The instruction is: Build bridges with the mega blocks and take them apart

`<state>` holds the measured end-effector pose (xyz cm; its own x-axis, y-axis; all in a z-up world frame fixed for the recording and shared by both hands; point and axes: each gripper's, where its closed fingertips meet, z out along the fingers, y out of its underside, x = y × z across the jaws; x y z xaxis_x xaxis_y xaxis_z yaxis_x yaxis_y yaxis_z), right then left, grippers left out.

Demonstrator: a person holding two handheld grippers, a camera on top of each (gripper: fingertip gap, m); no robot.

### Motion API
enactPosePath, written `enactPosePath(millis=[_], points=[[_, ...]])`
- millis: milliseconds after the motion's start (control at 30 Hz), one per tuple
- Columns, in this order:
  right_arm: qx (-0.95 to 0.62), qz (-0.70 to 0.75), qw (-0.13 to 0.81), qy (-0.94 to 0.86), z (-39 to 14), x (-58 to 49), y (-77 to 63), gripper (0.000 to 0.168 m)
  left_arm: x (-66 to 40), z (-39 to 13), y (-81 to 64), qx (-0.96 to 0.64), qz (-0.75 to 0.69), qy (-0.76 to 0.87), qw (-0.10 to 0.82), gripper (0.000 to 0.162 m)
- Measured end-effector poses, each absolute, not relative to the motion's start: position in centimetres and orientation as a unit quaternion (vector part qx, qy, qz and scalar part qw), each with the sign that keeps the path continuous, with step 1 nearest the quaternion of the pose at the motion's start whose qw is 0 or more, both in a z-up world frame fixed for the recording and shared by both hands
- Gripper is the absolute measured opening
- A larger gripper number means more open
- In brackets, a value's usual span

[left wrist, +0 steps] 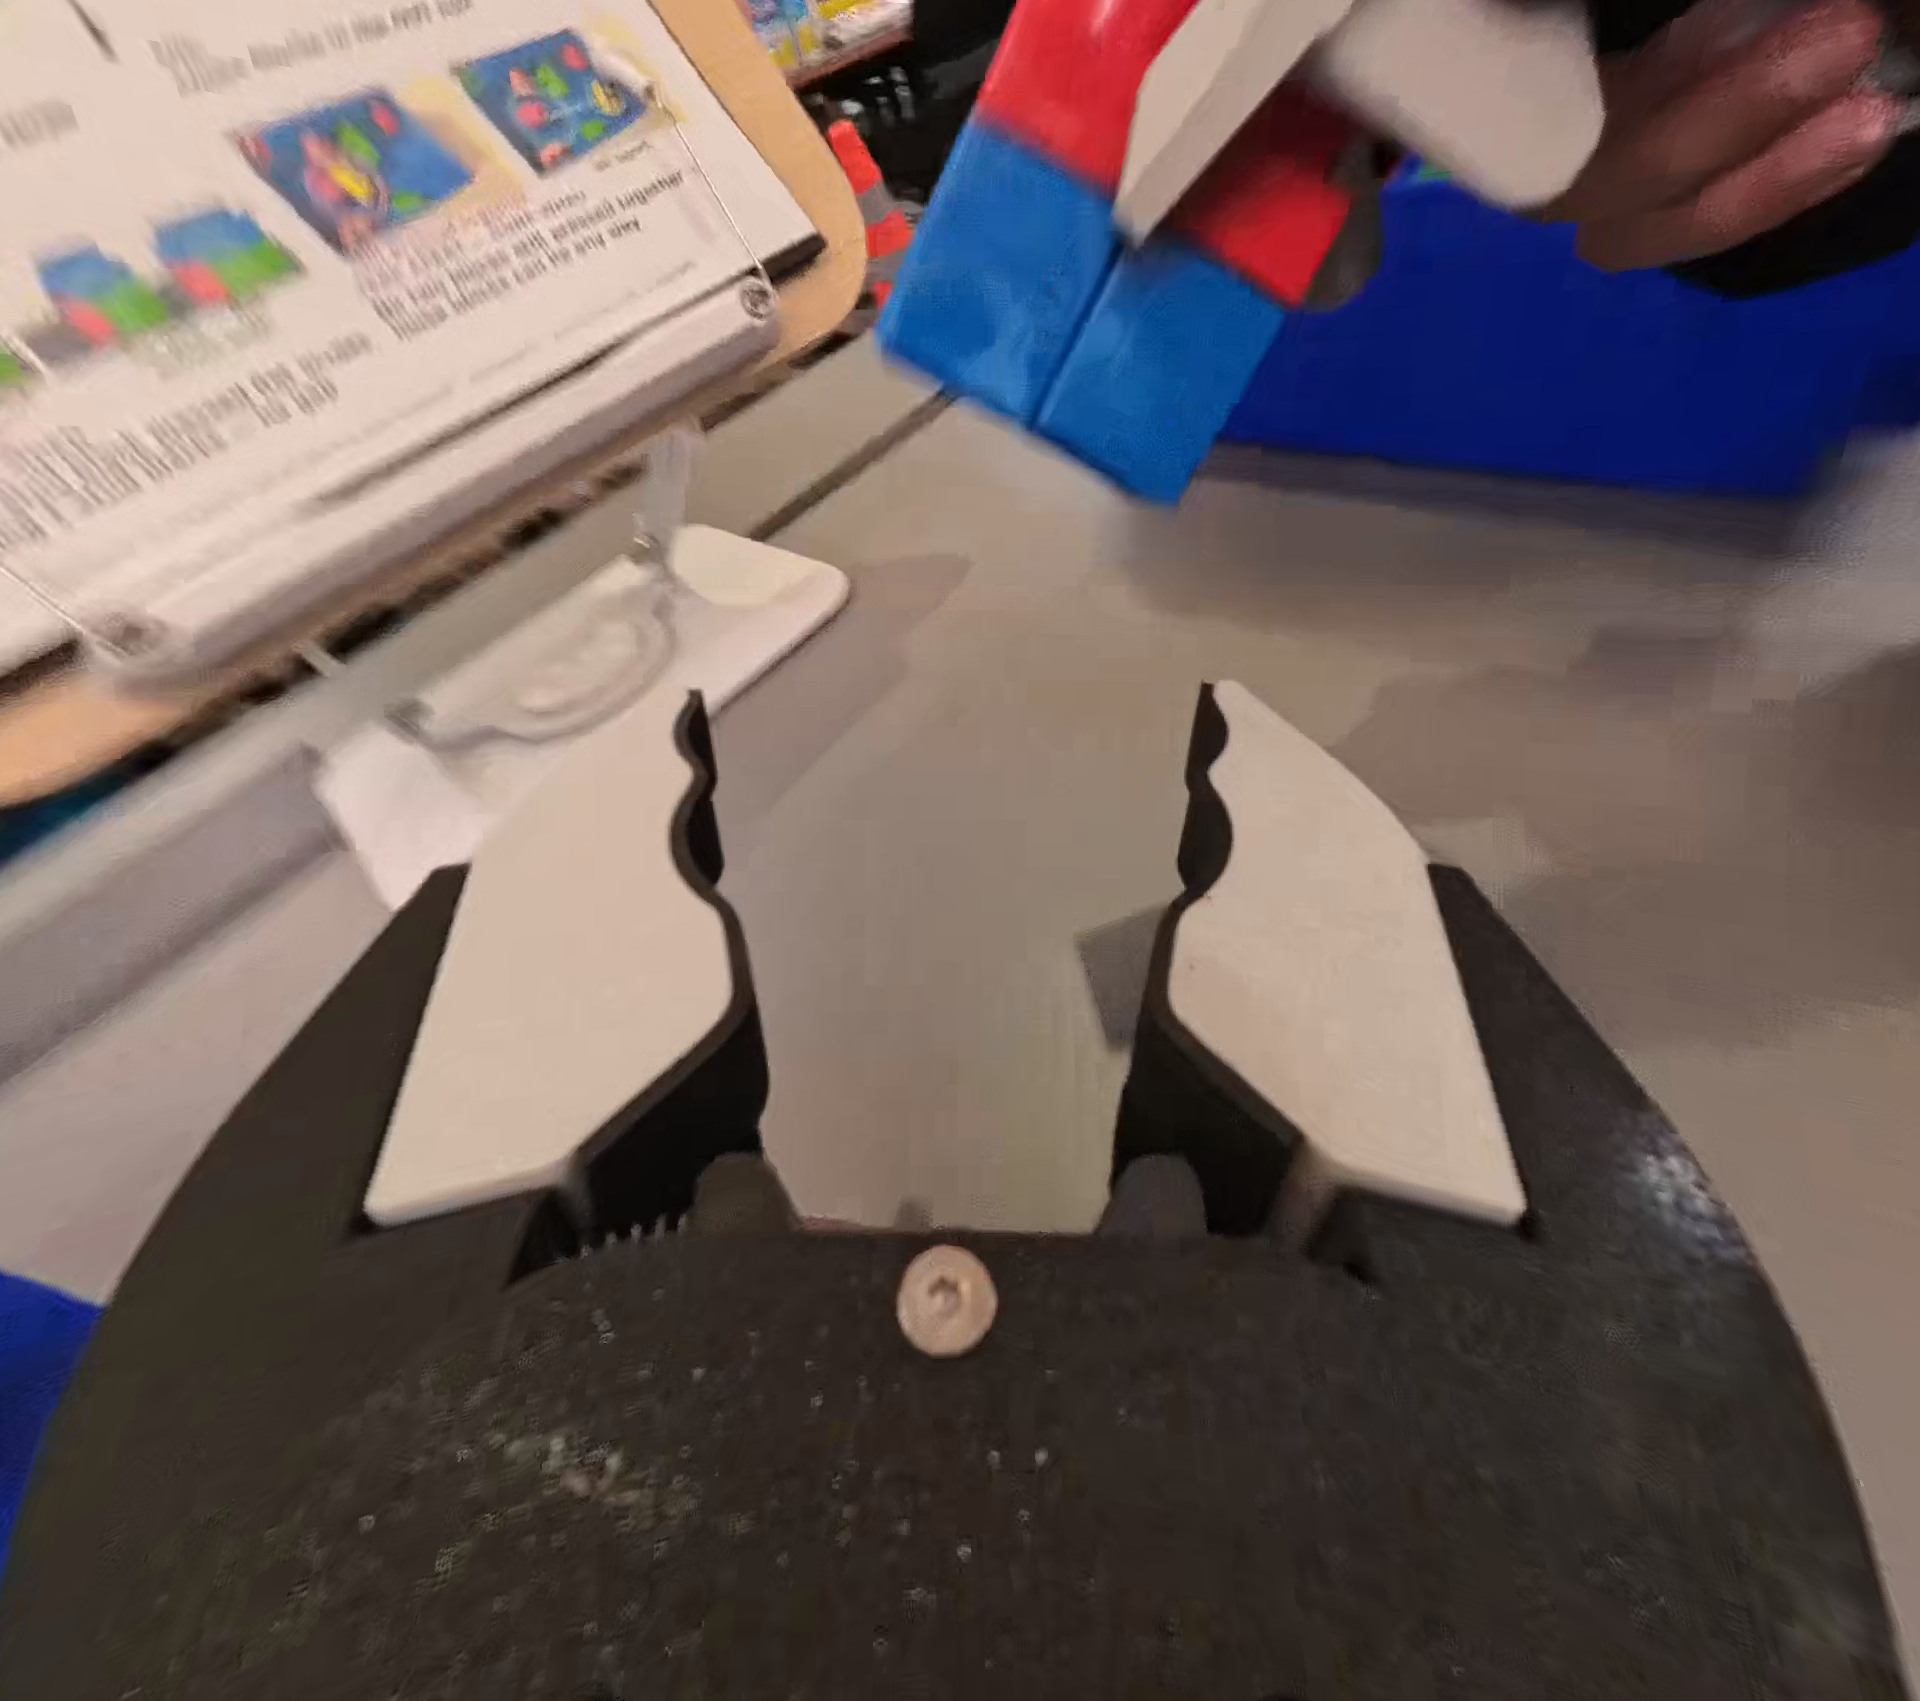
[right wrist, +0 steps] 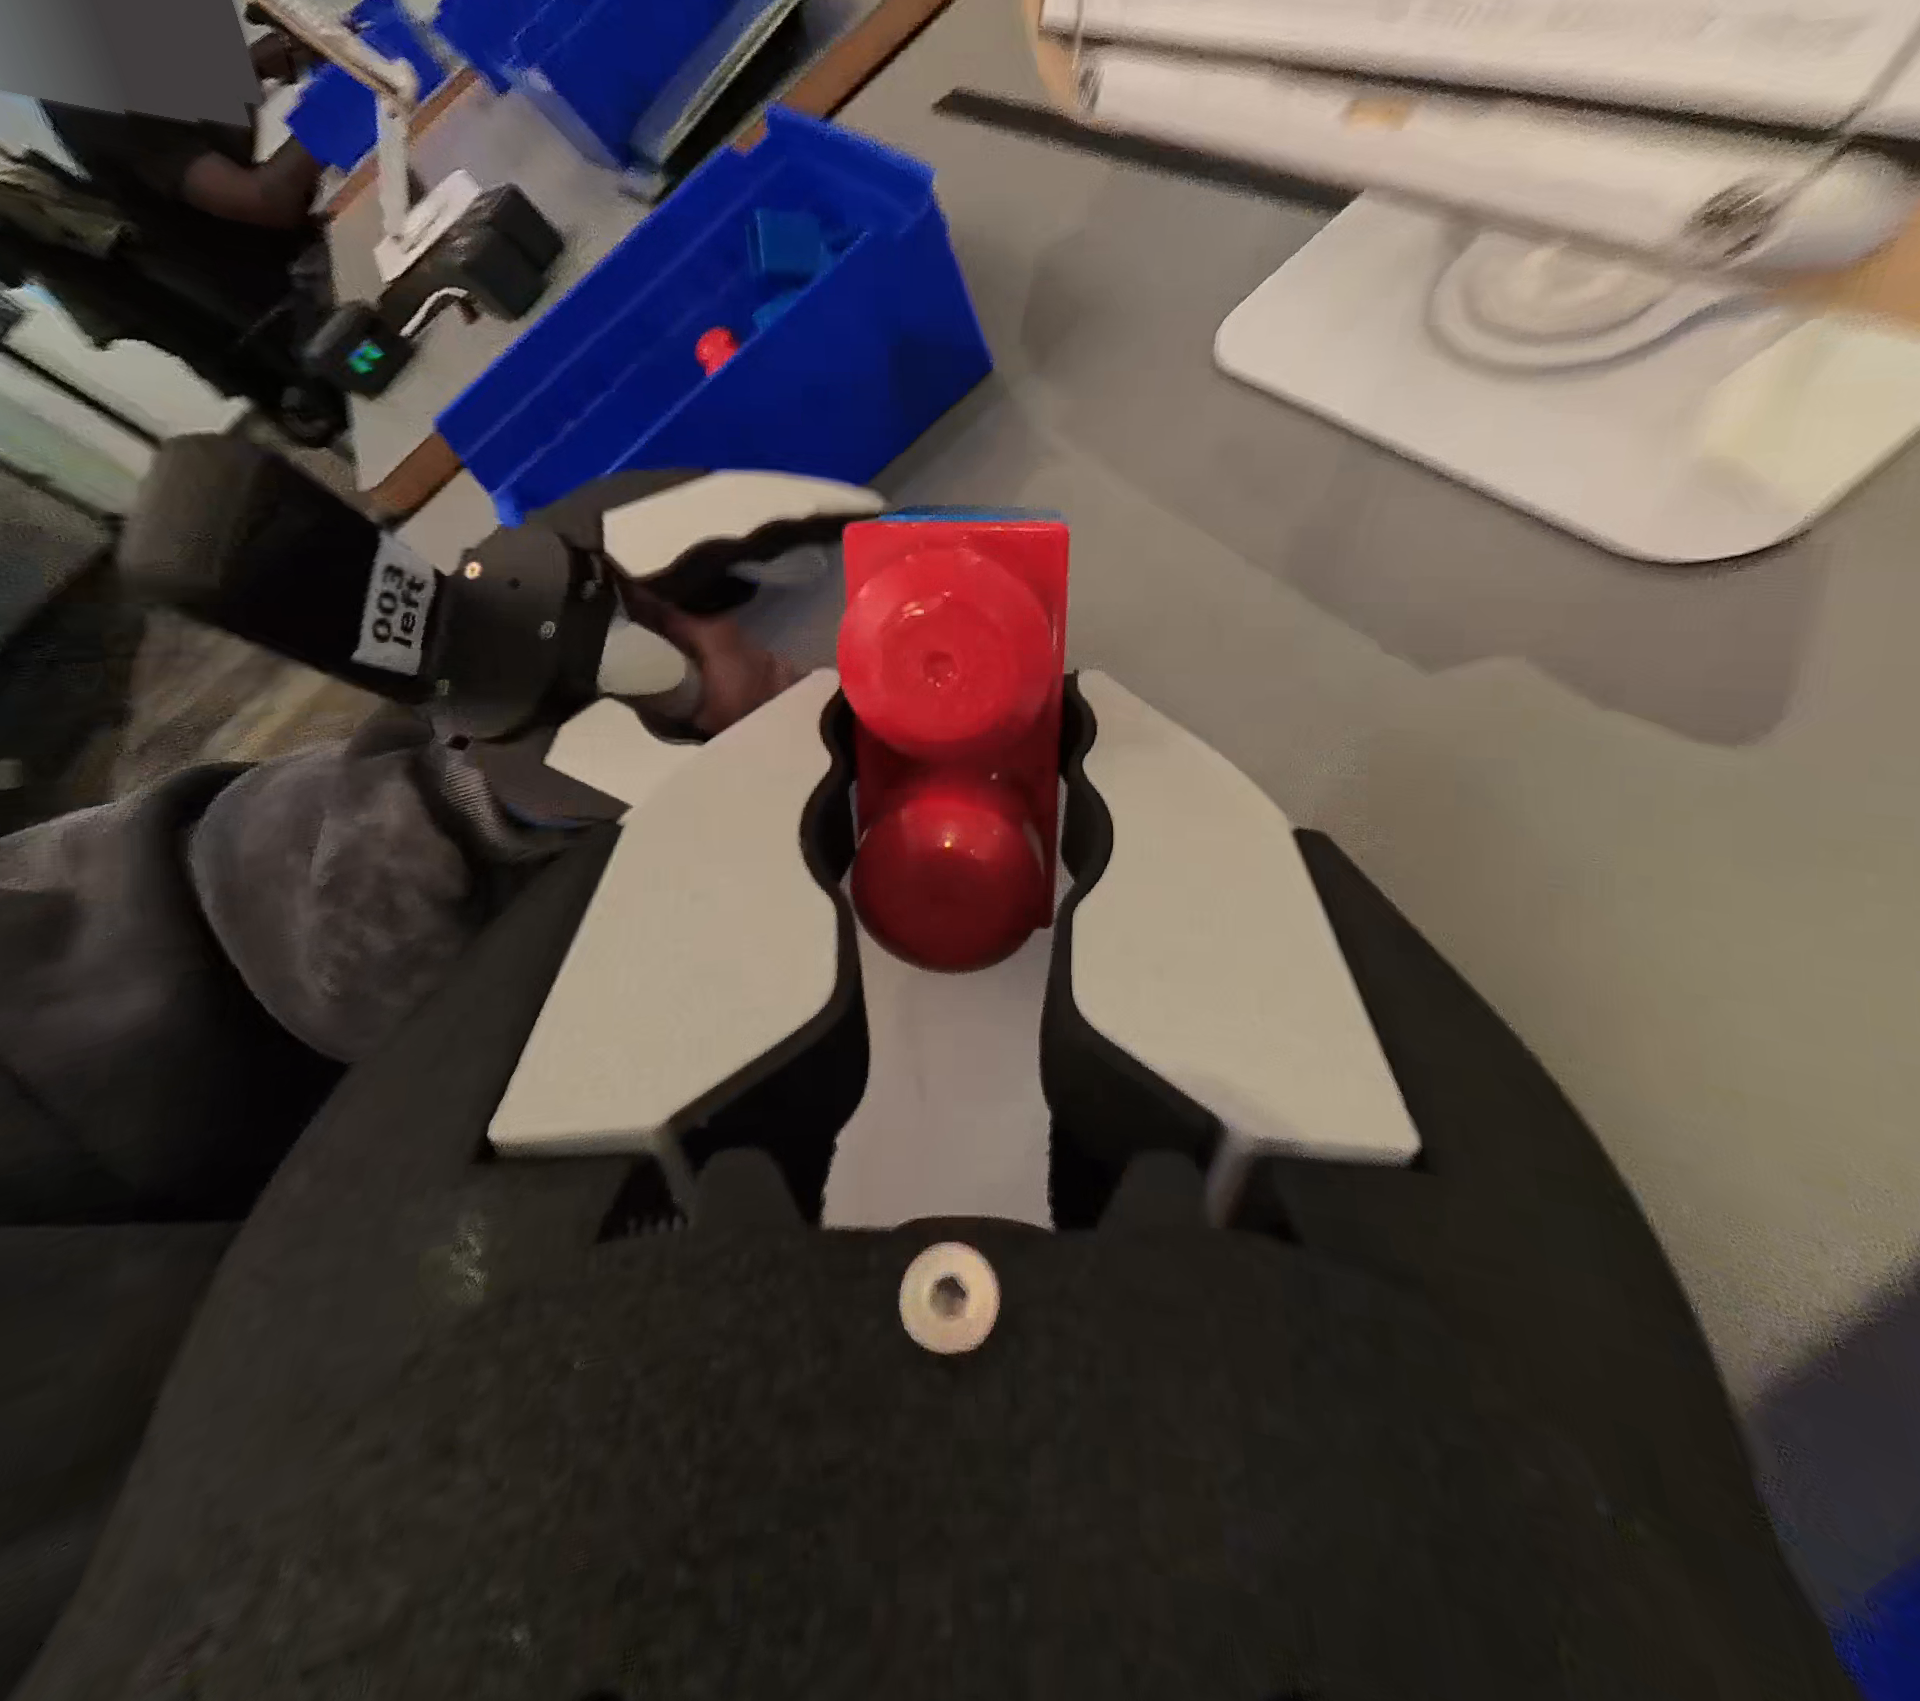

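My right gripper [right wrist: 956, 706] is shut on a red mega block [right wrist: 951, 675] with two round studs facing the camera. In the left wrist view the same red block [left wrist: 1091, 51] sits on two blue blocks [left wrist: 1060, 301], all held tilted in the air at the upper right by the right gripper [left wrist: 1226, 197]. My left gripper [left wrist: 951, 706] is open and empty above the grey table [left wrist: 1039, 664]. It also shows in the right wrist view [right wrist: 758, 571], open, just left of the red block.
An instruction sheet on a white stand [left wrist: 343, 217] fills the upper left; its base [right wrist: 1558, 394] is at the right in the right wrist view. A blue bin [right wrist: 727, 363] with loose blocks stands beyond. More blue bins [right wrist: 644, 10] sit farther back. A blue bin wall [left wrist: 1558, 363] is behind the blocks. Across from one pair of fingers to the other is roughly 9 centimeters.
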<state>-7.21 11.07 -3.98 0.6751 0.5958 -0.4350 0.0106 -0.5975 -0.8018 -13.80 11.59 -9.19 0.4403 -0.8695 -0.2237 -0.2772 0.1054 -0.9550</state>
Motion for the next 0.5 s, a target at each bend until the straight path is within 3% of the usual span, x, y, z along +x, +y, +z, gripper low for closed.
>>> enactPosePath(millis=[133,233,500], points=[[-0.827,0.268,0.468,-0.162,1.0,-1.2,8.3,0.037,-15.6,-10.7,9.0,-0.690,-0.370,0.382,0.491,0.084],[-0.850,0.209,0.472,-0.105,2.6,4.9,5.7,0.037,-16.8,-10.5,6.3,-0.704,-0.435,0.347,0.441,0.074],[-0.904,0.081,0.414,0.069,-0.3,17.3,2.5,0.037,-18.7,-8.7,1.4,-0.694,-0.491,0.324,0.415,0.069]])
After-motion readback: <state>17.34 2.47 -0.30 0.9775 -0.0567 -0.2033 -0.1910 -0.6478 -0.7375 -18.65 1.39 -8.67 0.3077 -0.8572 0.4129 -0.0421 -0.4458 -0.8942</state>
